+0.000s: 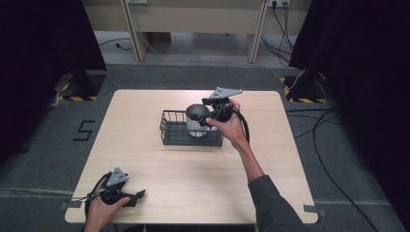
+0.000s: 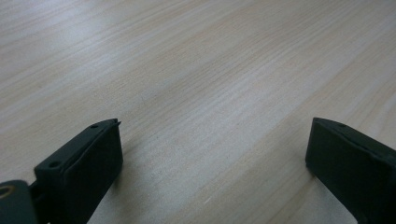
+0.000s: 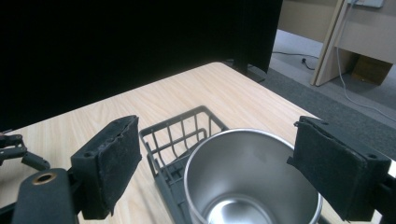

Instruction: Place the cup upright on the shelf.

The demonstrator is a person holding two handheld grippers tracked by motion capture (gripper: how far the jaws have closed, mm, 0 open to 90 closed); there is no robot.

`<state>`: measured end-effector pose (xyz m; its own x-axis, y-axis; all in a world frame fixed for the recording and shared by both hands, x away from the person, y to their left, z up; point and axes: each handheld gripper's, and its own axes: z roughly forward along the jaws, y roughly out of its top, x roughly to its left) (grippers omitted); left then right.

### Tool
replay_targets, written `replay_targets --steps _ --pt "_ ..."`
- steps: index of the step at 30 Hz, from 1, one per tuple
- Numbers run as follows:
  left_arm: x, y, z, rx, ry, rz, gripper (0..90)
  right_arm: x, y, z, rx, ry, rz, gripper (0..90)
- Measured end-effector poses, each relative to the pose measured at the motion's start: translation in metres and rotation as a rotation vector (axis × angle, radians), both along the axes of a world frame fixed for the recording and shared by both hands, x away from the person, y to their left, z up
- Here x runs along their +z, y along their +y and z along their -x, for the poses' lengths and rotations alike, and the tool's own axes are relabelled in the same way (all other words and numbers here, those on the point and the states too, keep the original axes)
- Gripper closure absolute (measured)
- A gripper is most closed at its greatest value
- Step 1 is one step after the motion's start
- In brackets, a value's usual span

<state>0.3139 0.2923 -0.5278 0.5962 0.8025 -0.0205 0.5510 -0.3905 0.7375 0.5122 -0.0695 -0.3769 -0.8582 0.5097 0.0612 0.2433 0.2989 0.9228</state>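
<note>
- High view: the right tool (image 1: 209, 117) is at the cup (image 1: 196, 126), which stands in the right half of the basket (image 1: 169, 130) at the middle of the table (image 1: 193, 169)
- Right gripper view: the jaws stand one on each side of the cup's rim and are drawn in on it, so I judge this tool to be grasping the cup; the right pad overlaps the rim, and the left pad's contact lies too low to see
- Cup's long axis is upright, mouth up and empty, and the tool comes at it from the right and slightly above, looking down into the steel bowl
- Whether the cup's base rests on the basket floor or hangs just above it I cannot tell
- Coming move turns on that upright axis: the wire walls close round the cup, so the only free way out or in is straight up or down, without tilting against the wire
- Left tool (image 1: 138, 195) lies at the near left corner of the table, well apart from the basket; its jaws are released, wide apart over bare wood, so the right hand is by far the nearer
- Writing: no brand or label can be read on the cup or basket; a floor mark (image 1: 83, 130) left of the table reads like a "5"
</note>
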Motion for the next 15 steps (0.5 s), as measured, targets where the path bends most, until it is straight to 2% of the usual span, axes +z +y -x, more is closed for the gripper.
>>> replay_targets --steps 6,8,15 --pt "0.0 0.0 0.0 -0.001 0.0 -0.002 3.2 -0.003 -0.006 0.012 -0.007 0.012 -0.013 15.5" --pt "0.0 0.0 0.0 -0.001 0.0 -0.002 3.1 -0.004 -0.009 0.02 -0.007 0.021 -0.032 15.6" --pt "0.0 0.0 0.0 -0.001 0.001 -0.002 3.1 -0.005 -0.013 0.034 -0.012 0.023 -0.025 15.6"
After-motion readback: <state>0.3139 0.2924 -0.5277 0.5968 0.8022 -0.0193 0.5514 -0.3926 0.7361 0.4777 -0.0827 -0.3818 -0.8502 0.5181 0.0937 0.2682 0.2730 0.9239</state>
